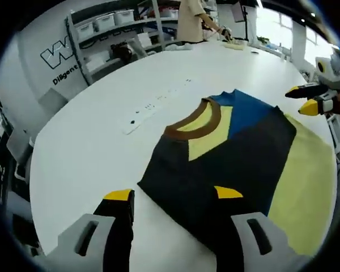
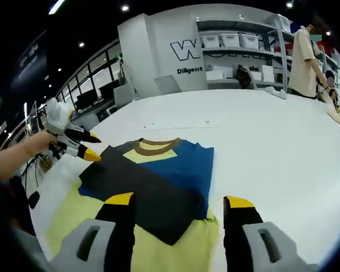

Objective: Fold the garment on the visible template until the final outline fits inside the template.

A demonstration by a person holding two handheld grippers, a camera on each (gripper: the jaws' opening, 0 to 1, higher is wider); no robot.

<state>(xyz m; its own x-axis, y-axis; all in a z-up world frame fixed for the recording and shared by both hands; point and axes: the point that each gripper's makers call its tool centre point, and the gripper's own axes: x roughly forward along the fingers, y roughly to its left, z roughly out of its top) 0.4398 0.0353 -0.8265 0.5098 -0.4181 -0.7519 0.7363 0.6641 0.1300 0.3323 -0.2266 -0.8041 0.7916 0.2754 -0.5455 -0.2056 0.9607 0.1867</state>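
A dark folded garment (image 1: 226, 164) with a brown collar (image 1: 195, 126), a yellow chest patch and a blue panel lies on a pale yellow template (image 1: 306, 181) on the white table (image 1: 85, 153). My left gripper (image 1: 173, 194) is open over the garment's near corner, one jaw above the cloth and the other above bare table. The right gripper (image 1: 306, 99) hovers past the garment's far right edge. In the right gripper view the garment (image 2: 158, 181) rests on the template (image 2: 175, 249), and my right gripper (image 2: 179, 200) stands open above its near edge. A hand holds the left gripper (image 2: 82, 144) at the garment's left corner.
A long white strip with small marks (image 1: 153, 107) lies on the table beyond the collar. A person (image 2: 300, 56) stands at the table's far end near shelves with white bins (image 2: 232, 41). The table's edge curves close on the left (image 1: 37, 170).
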